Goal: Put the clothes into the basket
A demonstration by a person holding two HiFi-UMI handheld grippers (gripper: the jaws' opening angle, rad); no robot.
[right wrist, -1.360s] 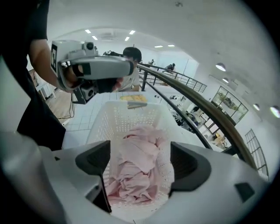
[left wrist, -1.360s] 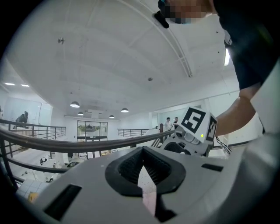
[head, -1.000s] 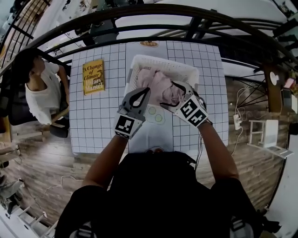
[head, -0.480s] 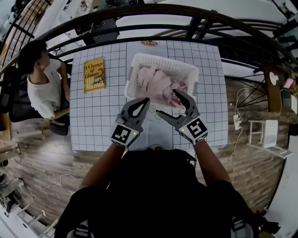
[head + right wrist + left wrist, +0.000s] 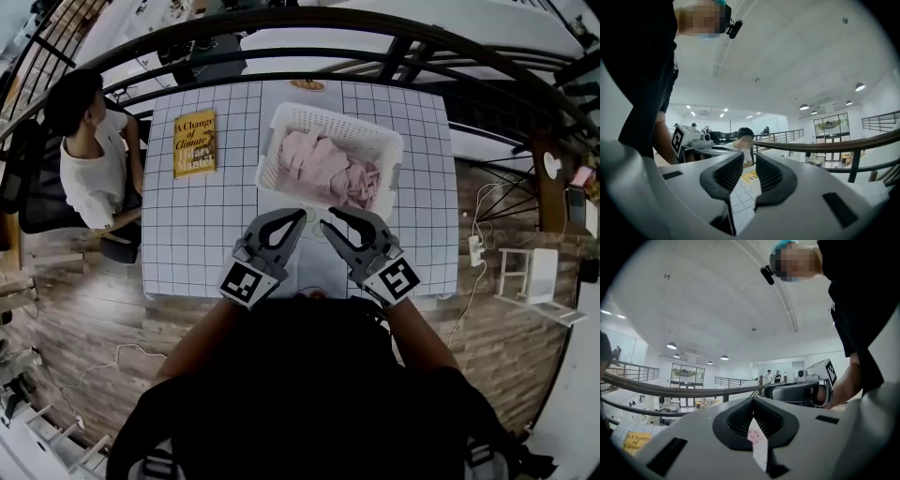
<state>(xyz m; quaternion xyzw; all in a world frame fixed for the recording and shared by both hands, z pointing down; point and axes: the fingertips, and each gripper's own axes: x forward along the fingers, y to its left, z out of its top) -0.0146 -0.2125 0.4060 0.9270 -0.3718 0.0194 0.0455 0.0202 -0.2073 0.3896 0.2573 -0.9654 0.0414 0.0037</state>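
Looking down, I'm seeing the pink crumpled clothes (image 5: 323, 167) lying bunched up inside the white slatted plastic basket (image 5: 272, 159). The basket is sitting on the white grid-patterned counter (image 5: 202, 225), toward its far side, at 12 o'clock from me.

The left gripper (image 5: 301, 216) is hovering above the counter at roughly 7 o'clock of the basket, near its front wall and pointing toward it. Its jaws are meeting at the tips with nothing in them. In the left gripper view I'm only catching a sliver of pink cloth and grid well beyond the jaws.

The right gripper (image 5: 327, 218) is hovering just beside it, tips at about 6 o'clock of the basket, close to the left one's tips but not touching. Its jaws have just been closing and are standing a narrow gap apart, gripping nothing. In the right gripper view, just grid squares and a bit of yellow are showing through the gap.

A yellow hardcover book (image 5: 194, 142) is lying flat at about 9 o'clock of the basket, well apart from it. A seated person in a white top (image 5: 89, 159) is sitting off the counter's 9 o'clock edge.
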